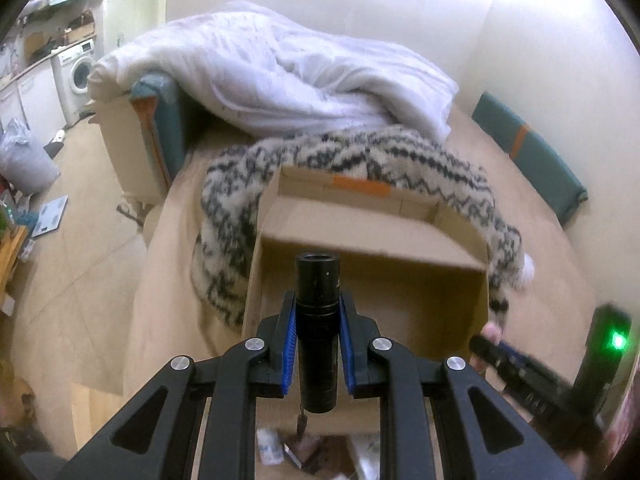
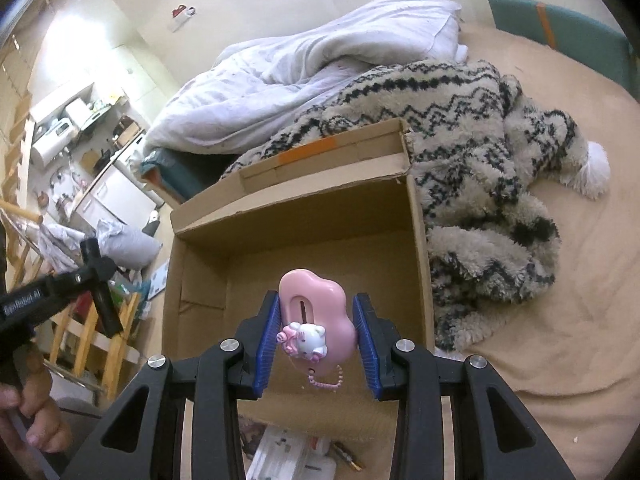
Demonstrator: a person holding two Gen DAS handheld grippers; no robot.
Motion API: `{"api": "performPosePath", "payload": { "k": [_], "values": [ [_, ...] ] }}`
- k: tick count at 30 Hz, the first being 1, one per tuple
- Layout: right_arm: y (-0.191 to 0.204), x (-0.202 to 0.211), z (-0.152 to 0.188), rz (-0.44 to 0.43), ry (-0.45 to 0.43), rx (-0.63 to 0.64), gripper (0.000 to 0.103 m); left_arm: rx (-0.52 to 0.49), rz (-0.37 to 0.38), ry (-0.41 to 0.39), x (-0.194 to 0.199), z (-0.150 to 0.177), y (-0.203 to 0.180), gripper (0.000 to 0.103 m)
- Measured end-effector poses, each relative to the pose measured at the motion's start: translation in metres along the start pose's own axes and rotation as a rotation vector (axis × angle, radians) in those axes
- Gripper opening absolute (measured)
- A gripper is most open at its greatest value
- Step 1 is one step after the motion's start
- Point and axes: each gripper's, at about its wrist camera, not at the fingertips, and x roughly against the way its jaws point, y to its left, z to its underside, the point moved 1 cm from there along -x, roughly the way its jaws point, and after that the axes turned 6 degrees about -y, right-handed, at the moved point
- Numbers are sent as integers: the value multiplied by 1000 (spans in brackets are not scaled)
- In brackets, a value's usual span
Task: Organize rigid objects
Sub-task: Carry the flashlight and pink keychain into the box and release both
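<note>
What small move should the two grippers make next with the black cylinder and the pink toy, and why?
Probably lower both into the open brown cardboard box and release: the left gripper grips the black cylindrical torch, the right gripper the pink plastic cat-figure toy, both poised over it.

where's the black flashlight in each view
Left wrist view: black flashlight at lower centre, upright between the left gripper pads, in front of the cardboard box.
Right wrist view: same flashlight at far left edge, held tilted.
Shared landmark: the box's orange tape on the far flap.
</note>
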Motion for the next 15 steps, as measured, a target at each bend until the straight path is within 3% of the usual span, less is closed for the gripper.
{"api": "performPosePath", "payload": {
  "k": [11, 15],
  "values": [
    [3, -10, -11, -26, -24, 9, 39, -3, 7, -132, 4, -76, -19, 17],
    [1, -15, -15, -23, -22, 0, 39, -33, -20, -85, -19, -75, -22, 17]
  ]
}}
